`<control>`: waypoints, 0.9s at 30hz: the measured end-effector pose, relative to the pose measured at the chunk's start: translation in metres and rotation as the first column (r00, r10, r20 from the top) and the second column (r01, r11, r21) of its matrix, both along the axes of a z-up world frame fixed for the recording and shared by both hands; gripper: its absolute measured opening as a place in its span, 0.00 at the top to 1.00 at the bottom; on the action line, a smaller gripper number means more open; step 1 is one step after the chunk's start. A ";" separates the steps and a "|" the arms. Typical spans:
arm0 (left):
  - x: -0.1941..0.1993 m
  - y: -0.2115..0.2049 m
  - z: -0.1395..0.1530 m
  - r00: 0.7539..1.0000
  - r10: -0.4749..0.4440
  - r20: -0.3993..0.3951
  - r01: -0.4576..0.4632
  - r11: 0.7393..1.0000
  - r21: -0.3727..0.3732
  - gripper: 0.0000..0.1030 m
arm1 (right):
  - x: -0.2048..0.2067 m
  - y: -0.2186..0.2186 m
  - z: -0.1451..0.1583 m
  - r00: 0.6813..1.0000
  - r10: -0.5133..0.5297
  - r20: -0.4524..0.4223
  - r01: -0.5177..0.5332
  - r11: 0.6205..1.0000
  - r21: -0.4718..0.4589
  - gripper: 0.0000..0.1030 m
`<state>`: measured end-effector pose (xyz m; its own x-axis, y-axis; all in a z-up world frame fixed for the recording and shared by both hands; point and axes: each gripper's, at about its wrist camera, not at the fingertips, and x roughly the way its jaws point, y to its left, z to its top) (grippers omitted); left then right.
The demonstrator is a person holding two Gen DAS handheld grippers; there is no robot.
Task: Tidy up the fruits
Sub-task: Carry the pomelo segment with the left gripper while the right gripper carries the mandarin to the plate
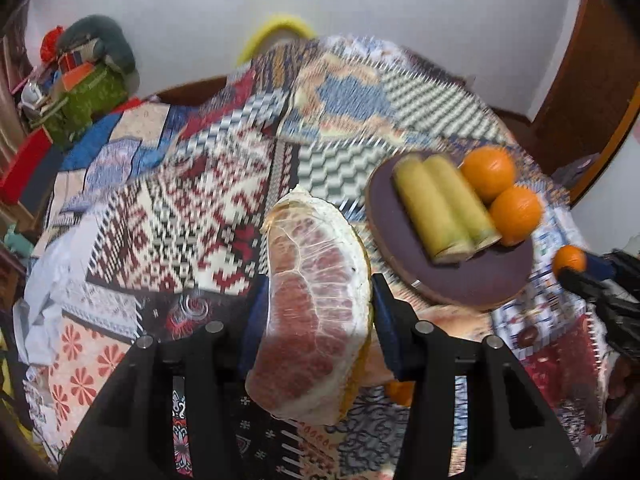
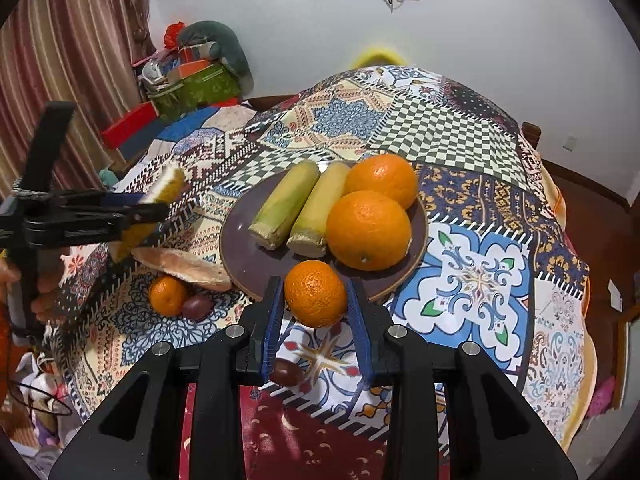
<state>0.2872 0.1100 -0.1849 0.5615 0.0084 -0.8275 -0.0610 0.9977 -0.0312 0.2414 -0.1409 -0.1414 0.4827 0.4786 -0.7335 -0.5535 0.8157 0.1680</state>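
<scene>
Mid-carry here: a pomelo wedge [image 1: 316, 304] is clamped in the left hand-held gripper [image 1: 316, 320] and a mandarin [image 2: 316, 294] in the right hand-held gripper [image 2: 316, 312], both held above the table near the plate [image 2: 248, 264]. Next they'd probably be set down on the plate's bare near side, beside the oranges [image 2: 370, 230].

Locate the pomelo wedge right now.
The pomelo wedge is clamped in the left tool, lifted above the tablecloth, left of the plate in both views.

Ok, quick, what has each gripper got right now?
Left gripper: closed on the pomelo wedge.
Right gripper: closed on the small orange.
</scene>
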 end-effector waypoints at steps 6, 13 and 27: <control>0.005 -0.022 0.033 0.995 -0.049 0.091 0.051 0.998 -0.025 0.52 | 0.006 -0.001 0.009 1.000 -0.009 0.024 0.009 1.000 0.007 0.72; 0.024 -0.048 0.041 0.987 -0.101 0.123 0.109 0.992 -0.056 0.52 | 0.020 -0.007 0.019 0.998 -0.030 0.054 0.028 0.999 0.031 0.72; 0.072 -0.057 0.022 0.987 -0.123 0.101 0.132 0.987 -0.088 0.52 | 0.058 0.001 0.022 0.995 -0.037 0.091 0.034 0.999 0.029 0.72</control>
